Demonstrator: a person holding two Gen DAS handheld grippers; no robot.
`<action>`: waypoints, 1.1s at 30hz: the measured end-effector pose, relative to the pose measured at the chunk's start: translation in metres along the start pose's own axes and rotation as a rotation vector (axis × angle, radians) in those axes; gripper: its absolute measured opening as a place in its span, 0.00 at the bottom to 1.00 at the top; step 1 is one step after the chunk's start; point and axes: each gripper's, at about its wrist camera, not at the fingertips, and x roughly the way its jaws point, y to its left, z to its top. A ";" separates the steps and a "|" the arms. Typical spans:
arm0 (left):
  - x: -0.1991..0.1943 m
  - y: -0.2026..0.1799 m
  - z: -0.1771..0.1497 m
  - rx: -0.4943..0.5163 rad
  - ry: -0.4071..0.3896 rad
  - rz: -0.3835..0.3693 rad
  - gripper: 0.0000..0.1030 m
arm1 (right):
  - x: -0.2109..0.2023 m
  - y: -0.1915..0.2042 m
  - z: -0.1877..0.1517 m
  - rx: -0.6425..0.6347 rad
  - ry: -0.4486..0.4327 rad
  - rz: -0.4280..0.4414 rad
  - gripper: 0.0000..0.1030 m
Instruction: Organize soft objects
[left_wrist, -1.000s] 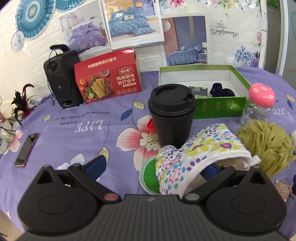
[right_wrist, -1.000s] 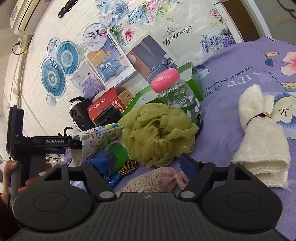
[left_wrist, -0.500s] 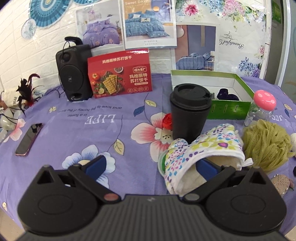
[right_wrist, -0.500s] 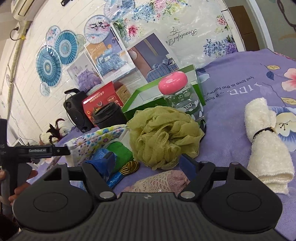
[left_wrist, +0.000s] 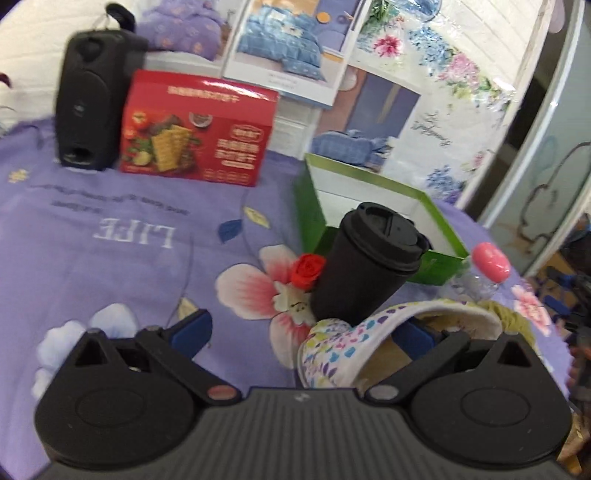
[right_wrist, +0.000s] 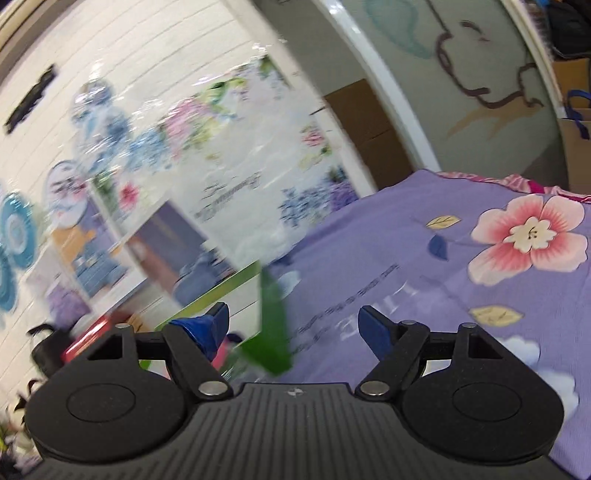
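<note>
Looks like bedding shop/showroom: bedding-set posters (left_wrist: 291, 48) on white brick wall (right_wrist: 155, 77), floral purple sheet (left_wrist: 110, 236) over table.

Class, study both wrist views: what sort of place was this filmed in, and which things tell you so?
Probably a staged home-style room, perhaps a bedding display: a table under a purple floral cloth, bedding posters on the white wall, household clutter like a cracker box.

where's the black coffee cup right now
In the left wrist view the black coffee cup stands right of centre on the purple cloth, just in front of the green box, with the red rose at its left side.
</note>
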 end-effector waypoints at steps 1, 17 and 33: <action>0.004 0.005 0.001 0.001 -0.001 -0.013 1.00 | 0.007 -0.005 0.003 0.002 -0.002 -0.020 0.62; 0.009 0.003 0.003 0.097 0.035 -0.003 1.00 | 0.042 -0.017 -0.006 0.000 0.151 -0.059 0.62; -0.042 -0.085 -0.046 0.331 -0.018 0.001 1.00 | -0.072 0.055 -0.016 -0.264 0.180 0.058 0.62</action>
